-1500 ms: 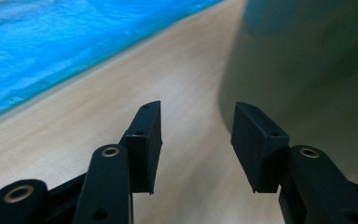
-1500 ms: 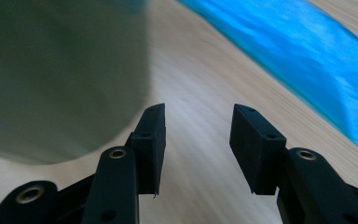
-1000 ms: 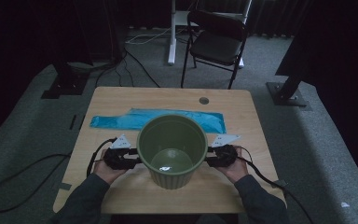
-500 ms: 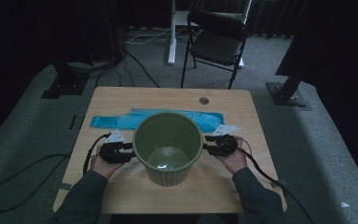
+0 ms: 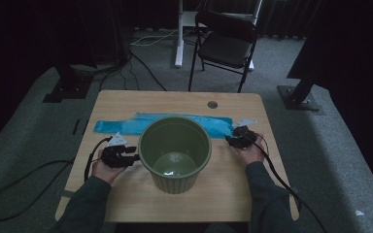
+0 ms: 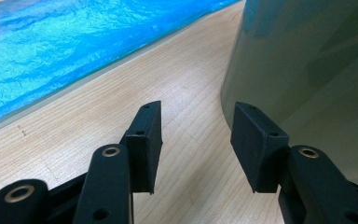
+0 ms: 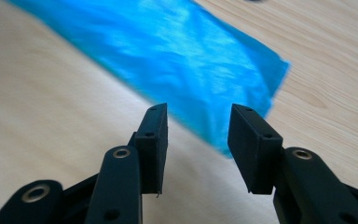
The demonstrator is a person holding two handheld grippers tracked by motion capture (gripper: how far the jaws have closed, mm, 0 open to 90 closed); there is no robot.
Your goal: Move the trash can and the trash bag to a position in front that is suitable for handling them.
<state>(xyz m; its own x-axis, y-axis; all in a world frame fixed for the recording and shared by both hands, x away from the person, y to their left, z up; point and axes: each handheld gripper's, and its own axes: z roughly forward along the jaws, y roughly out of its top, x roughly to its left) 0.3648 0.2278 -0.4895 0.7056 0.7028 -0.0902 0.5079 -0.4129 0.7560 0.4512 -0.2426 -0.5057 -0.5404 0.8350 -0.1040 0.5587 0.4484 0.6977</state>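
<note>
A ribbed green pot point(image 5: 175, 151) stands upright in the middle of the wooden table point(image 5: 175, 99). Behind it lies a flat blue plastic bag point(image 5: 121, 126). My left gripper point(image 5: 135, 158) is open just left of the pot's wall. In the left gripper view its jaws point(image 6: 196, 122) hold nothing, with the pot's wall point(image 6: 307, 70) close by the right jaw and the blue bag point(image 6: 65, 46) beyond. My right gripper point(image 5: 229, 141) is open, right of the pot, pointing at the bag's right end. In the right gripper view its jaws point(image 7: 196, 119) are empty above the bag point(image 7: 186, 65).
A round cable hole point(image 5: 212, 104) sits near the table's far edge. A black folding chair point(image 5: 226, 43) and a white desk leg point(image 5: 178, 34) stand beyond the table. Cables trail from both grippers over the table's sides to the grey carpet.
My right gripper has left the pot's right side and moved away from the person, toward the blue bag's right end. The left gripper has barely shifted. The pot stays put.
</note>
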